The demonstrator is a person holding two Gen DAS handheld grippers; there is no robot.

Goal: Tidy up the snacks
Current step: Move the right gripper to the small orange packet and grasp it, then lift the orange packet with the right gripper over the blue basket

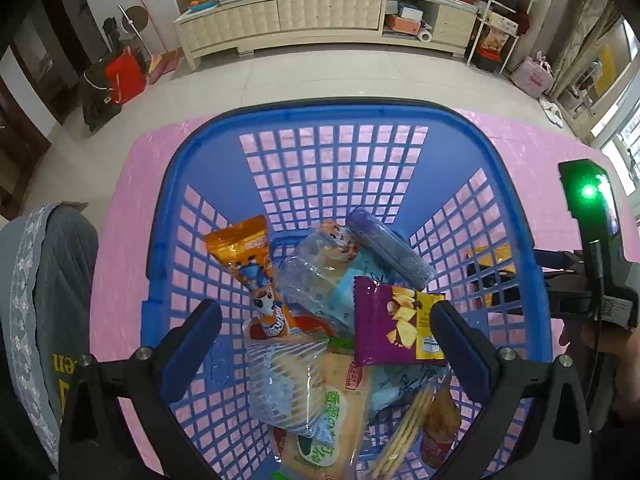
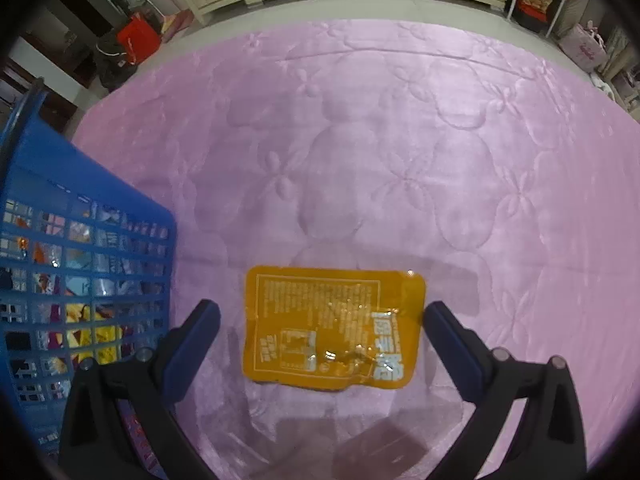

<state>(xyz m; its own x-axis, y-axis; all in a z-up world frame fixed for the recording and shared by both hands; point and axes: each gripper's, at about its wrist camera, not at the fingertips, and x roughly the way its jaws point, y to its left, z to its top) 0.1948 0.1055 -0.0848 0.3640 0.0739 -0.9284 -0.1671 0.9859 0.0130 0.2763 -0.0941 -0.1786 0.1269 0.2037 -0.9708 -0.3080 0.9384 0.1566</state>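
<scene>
A blue plastic basket (image 1: pixel 332 116) stands on the pink quilt and holds several snack packs: an orange cartoon pouch (image 1: pixel 248 256), a purple chip bag (image 1: pixel 396 324), clear wrapped cakes (image 1: pixel 288 376) and a blue tube (image 1: pixel 388 252). My left gripper (image 1: pixel 326 320) hangs open above the snacks and holds nothing. In the right wrist view an orange flat packet (image 2: pixel 332 328) lies on the quilt (image 2: pixel 360 140) to the right of the basket (image 2: pixel 80 240). My right gripper (image 2: pixel 322 316) is open, one finger on each side of the packet.
The right gripper's body with a green light (image 1: pixel 588 216) shows beside the basket's right wall. A grey cushion (image 1: pixel 48 280) lies at the left. A cream TV cabinet (image 1: pixel 320 20), a red bag (image 1: pixel 124 74) and shelves stand across the tiled floor.
</scene>
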